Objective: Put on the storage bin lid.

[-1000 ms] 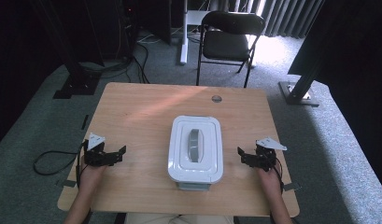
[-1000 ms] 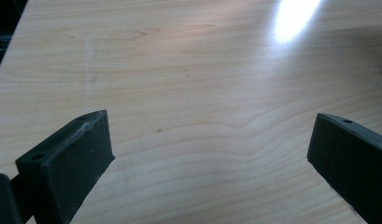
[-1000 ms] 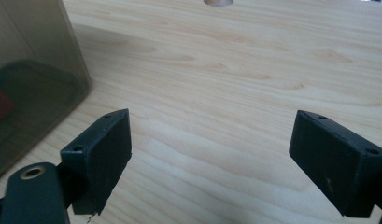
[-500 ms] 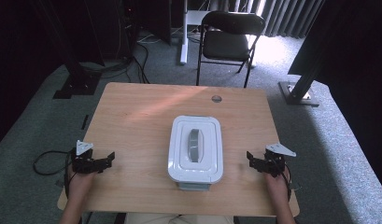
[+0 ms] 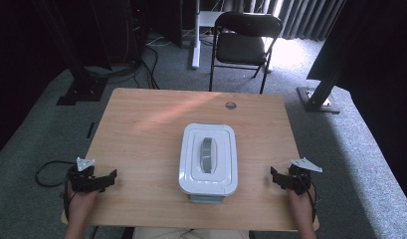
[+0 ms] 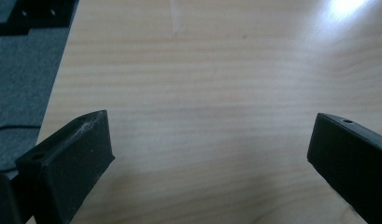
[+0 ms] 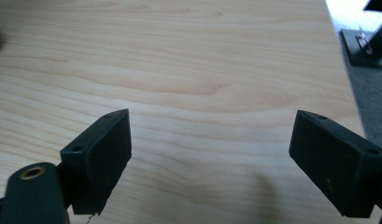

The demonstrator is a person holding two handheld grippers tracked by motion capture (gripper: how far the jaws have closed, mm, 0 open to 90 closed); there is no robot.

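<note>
High view showed a white lidded box [image 5: 208, 160] sitting at the middle of the wooden tabletop [image 5: 141, 129], its long side running from 12 to 6 o'clock, with a grey handle [image 5: 207, 155] lying along the centre of its lid. The lid was on, so its contents could not be told. The left gripper [image 5: 107, 179] lay low at about 8 o'clock from the box, near the tabletop's near-left corner, held by the left hand [image 5: 80, 198] with the forearm coming in from the bottom edge; it pointed toward 3 o'clock. The right gripper [image 5: 275, 177] sat at about 4 o'clock from the box, gripped by the right hand [image 5: 299, 198], and seemed to point toward 9 o'clock, though it was small in that view. Both stood well apart from the box. In the left gripper view and right gripper view alike, the jaws were spread wide with bare wood between them, holding nothing. A black chair [image 5: 243, 40] stood on the floor beyond the far edge at 12 o'clock.
</note>
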